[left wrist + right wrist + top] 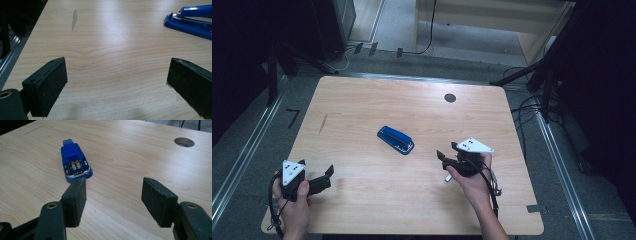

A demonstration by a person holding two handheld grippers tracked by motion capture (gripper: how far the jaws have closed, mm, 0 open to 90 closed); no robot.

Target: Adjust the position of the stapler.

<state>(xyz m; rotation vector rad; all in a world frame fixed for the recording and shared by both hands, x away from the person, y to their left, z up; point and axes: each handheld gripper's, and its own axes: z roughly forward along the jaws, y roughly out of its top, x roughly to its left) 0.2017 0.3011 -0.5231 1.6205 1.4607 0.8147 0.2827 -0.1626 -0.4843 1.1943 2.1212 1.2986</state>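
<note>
Worktop of pale wood fills the high view, with a blue stapler lying near its middle and a round hole toward the far edge. My left tool sits near the front left corner, my right tool just right of the stapler, apart from it.

From the left gripper view, my left tool stands released, jaws wide over bare wood, stapler at upper right.

From the right gripper view, my right tool is released too, the stapler just beyond its left jaw.
</note>
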